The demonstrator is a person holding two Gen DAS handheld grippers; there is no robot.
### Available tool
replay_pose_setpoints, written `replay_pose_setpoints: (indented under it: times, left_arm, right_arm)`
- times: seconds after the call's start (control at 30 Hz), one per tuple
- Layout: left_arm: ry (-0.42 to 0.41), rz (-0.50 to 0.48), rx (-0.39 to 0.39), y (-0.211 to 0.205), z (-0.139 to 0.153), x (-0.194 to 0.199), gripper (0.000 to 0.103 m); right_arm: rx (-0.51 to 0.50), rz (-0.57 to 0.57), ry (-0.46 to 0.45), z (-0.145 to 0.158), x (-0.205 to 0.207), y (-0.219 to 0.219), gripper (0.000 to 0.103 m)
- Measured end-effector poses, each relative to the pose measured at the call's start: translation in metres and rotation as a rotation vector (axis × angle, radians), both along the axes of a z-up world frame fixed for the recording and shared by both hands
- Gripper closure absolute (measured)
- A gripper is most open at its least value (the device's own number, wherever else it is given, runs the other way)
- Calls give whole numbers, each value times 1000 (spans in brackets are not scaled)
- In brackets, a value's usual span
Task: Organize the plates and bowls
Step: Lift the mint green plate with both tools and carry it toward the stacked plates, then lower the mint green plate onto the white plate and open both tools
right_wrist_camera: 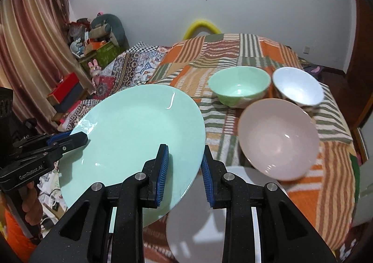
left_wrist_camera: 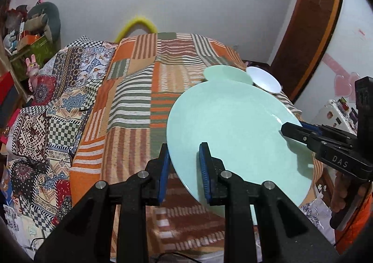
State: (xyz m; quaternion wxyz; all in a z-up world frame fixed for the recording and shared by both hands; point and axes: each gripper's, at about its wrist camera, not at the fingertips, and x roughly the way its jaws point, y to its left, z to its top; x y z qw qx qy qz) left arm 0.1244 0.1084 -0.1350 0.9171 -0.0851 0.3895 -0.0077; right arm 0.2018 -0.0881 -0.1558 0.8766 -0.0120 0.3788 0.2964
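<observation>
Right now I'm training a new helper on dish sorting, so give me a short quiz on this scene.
1. True or false: the left claw and the right claw both grip the green plate.
2. How many bowls show in the right view? A two, B three, C four.
3. Which bowl is nearest the right claw?
Key: 1 true. 2 B: green bowl, white bowl, pink bowl. 3 the pink bowl.

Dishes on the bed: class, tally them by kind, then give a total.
Plates: 2, the mint-green plate and the white plate.
Bowls: 3, the green bowl, the white bowl and the pink bowl.
Total: 5
</observation>
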Motion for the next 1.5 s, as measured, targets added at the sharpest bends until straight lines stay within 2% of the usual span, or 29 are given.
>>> replay_pose_setpoints:
  times: [0.27,0.63,1.07,1.5]
  left_arm:
    - [11,-44,23,-36,1,-18,80]
    - [69,-89,30,-73,-15,-25,80]
    - [198,-137,42,-109,-55,0,80]
    - [316,-162,58,-131,-92,21,80]
  right_arm:
    - [17,-45,-12,1,-22,-34,78]
    - [5,-80,-4,-11,-43,-69,78]
    - [25,-141,98,-48,-44,-105,78]
    - [28,-183,206,-82,-36,-120,78]
